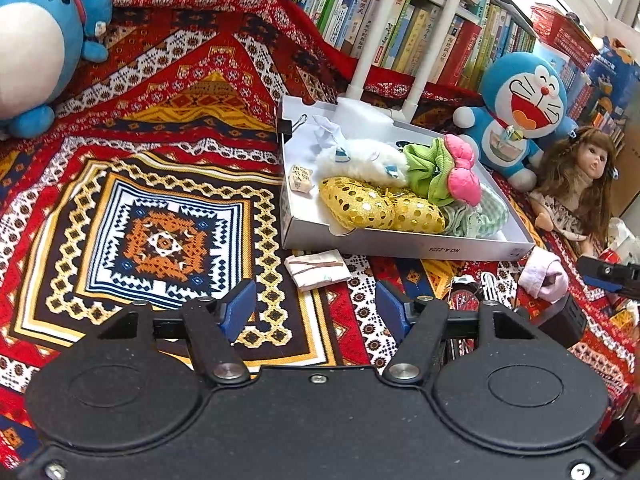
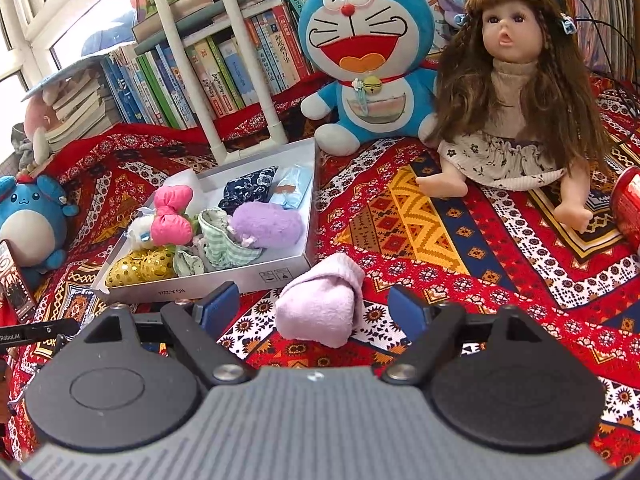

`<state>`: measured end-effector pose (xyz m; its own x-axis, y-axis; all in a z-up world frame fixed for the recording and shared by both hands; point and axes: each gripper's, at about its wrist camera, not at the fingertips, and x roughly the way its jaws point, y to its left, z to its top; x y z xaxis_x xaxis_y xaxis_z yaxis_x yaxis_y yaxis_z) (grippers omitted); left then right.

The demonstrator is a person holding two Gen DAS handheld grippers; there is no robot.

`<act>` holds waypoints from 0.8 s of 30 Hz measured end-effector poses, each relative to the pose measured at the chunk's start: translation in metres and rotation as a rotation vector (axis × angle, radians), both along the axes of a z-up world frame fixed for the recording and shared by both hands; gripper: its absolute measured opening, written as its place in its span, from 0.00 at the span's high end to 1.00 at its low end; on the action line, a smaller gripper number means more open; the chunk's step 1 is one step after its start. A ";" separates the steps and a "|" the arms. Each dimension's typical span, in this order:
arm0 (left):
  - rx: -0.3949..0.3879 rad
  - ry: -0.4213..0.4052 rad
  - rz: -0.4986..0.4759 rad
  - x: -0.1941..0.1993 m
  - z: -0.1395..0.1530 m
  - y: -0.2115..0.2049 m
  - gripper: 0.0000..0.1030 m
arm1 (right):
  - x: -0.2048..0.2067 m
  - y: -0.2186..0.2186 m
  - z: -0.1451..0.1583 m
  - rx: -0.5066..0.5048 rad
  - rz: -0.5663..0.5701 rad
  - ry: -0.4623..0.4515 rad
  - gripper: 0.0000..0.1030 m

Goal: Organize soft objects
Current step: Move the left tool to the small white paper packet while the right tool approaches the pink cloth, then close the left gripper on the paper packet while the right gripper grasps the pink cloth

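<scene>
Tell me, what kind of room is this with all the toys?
Probably a child's room or a reading corner at home. Shelves of books fill the back, a blue cat plush and a doll sit on a patterned red blanket, and a box holds small soft things.

Home room: packed bookshelves (image 2: 224,68) beyond the tongs, patterned blanket (image 1: 160,216) beneath, plush toys (image 2: 360,60) ahead.
</scene>
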<state>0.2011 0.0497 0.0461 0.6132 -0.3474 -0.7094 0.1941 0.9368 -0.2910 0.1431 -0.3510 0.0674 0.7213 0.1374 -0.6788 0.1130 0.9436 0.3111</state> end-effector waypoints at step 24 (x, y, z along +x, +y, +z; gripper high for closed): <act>0.006 0.090 0.057 0.034 -0.020 -0.027 0.40 | 0.026 0.001 -0.031 0.063 -0.043 0.058 0.14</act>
